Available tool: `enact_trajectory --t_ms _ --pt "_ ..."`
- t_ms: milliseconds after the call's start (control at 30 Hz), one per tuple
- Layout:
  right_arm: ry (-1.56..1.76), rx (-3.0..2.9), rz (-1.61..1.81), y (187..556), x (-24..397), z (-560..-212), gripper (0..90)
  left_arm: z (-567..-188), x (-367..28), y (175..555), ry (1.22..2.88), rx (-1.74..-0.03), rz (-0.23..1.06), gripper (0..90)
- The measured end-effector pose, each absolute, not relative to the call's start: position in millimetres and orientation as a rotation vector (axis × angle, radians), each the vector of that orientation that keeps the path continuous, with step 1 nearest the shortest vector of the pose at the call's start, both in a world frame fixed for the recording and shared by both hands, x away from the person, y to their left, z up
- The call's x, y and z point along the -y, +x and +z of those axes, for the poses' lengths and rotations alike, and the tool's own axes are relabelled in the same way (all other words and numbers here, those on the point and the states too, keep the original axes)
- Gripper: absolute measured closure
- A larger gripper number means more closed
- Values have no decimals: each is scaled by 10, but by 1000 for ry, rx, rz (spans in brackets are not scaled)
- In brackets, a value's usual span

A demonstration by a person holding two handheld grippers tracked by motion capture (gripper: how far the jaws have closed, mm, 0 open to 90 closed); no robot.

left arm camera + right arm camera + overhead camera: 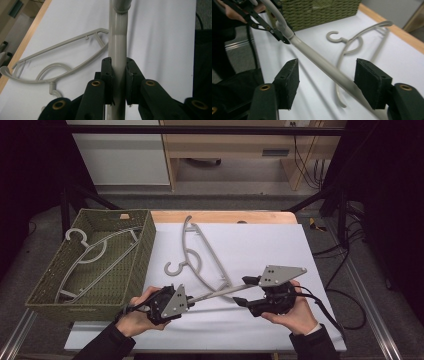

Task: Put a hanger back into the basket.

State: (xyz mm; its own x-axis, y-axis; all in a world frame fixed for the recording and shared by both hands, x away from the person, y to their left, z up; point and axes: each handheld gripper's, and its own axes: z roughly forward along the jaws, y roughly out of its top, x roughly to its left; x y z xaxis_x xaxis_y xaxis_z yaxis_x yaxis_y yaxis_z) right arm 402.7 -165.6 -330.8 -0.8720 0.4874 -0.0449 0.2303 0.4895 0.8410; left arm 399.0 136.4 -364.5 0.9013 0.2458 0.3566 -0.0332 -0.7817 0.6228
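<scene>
1. High view: a person's two hands come in from the bottom edge, each holding a black two-jaw gripper over a white table cover [260, 245].
   - The left gripper [192, 301] sits near the front edge of the table and is clamped on one end of a long pale grey plastic hanger bar [220, 292].
   - The bar runs level from it to the right, towards the right gripper [240, 292], whose jaws stand apart around the bar's other end.
   - A second pale grey plastic coat hanger [197, 252] lies flat on the cover just behind the bar.
   - A green woven basket [142, 247] stands at the table's left, with a pale grey hanger [92, 257] lying inside it.

2. Left gripper view: the left gripper [117, 77] is closed on the bar [117, 45].
   - Both black pads press its sides, and the bar runs straight up and away between them.
   - The loose hanger [60, 62] lies flat on the cover to the left of the jaws.

3. Right gripper view: the right gripper [325, 77] is open.
   - The bar [319, 61] crosses slantwise through the gap between the pads. It is clear of the left pad, and near the right pad I cannot tell whether it touches.
   - Farther off, the left gripper [283, 37] holds the bar's far end, beside the basket [319, 10].
   - The loose hanger [352, 42] lies on the cover beyond the jaws.
</scene>
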Motion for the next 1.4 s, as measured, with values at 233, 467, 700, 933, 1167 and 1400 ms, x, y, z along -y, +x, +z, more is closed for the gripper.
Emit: enact_trajectory --t_ms 233,467,700,933,1167,1400 --pt "711 -2285 1380 3994 1864 -3391 205 -3519 -1366 4051 2386 -284 544 796" --pt "804 -2222 1400 3958 2063 -3511 158 -3330 -1373 4133 2335 -381 480 796" --pt "915 -2189 1382 3972 2202 -3707 110 -3008 -1400 4172 2294 -406 460 796" --pt "1020 -2148 1352 4012 2290 -3846 63 -2705 -1581 4245 2258 -455 461 796" --pt "1055 -2121 1314 4028 2335 -3901 39 -2517 -1848 4345 2248 -527 479 796" --pt "1054 -2132 1300 4031 2316 -3916 40 -2341 -2134 4396 2220 -575 501 796"
